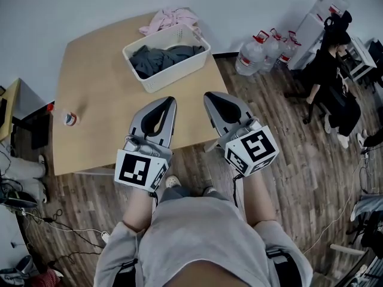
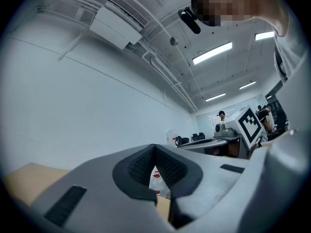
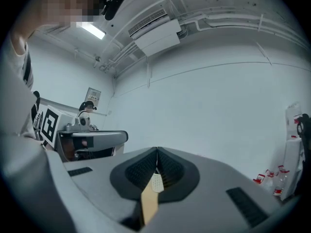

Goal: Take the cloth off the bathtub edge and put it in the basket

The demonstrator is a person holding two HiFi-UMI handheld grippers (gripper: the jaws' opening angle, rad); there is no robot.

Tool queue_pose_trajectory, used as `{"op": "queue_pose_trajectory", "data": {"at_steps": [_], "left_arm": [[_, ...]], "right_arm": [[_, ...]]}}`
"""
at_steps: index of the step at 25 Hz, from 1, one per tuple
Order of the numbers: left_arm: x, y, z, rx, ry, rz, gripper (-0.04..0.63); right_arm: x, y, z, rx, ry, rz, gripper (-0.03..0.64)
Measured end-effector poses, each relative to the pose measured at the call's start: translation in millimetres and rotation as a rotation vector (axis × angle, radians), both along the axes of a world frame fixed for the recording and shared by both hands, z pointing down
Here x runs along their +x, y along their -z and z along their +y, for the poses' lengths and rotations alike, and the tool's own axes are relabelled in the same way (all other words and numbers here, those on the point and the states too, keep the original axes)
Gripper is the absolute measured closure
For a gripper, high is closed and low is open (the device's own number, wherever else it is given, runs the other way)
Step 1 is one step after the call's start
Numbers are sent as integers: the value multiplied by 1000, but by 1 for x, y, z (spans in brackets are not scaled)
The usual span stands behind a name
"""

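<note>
A white perforated basket (image 1: 175,72) stands on the far part of a wooden table (image 1: 96,94), with a dark grey cloth (image 1: 160,57) lying inside it. A pink cloth (image 1: 169,19) is bunched on the table just behind the basket. My left gripper (image 1: 170,101) and right gripper (image 1: 209,95) hover side by side over the table's near edge, short of the basket, both shut with nothing between the jaws. The left gripper's (image 2: 155,147) tips meet in its own view, as do the right gripper's (image 3: 157,149). No bathtub is in view.
A small can (image 1: 70,119) sits near the table's left edge. Water jugs (image 1: 256,55) stand on the wood floor to the right of the table. A person in black (image 1: 330,70) sits at the far right. Cables (image 1: 54,220) lie on the floor at the left.
</note>
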State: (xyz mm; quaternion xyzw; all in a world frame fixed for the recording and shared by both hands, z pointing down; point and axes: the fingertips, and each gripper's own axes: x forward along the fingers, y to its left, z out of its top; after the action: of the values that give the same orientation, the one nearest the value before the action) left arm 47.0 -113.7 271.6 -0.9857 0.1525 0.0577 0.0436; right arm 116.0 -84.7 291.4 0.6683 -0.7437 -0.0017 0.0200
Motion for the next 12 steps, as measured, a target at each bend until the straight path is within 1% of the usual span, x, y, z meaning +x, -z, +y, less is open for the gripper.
{"op": "queue_pose_trajectory", "data": {"at_steps": [12], "left_arm": [[9,-3,56,1,43,-10,598]], "right_arm": [[4,-1,51,11,53,-10,606]]}}
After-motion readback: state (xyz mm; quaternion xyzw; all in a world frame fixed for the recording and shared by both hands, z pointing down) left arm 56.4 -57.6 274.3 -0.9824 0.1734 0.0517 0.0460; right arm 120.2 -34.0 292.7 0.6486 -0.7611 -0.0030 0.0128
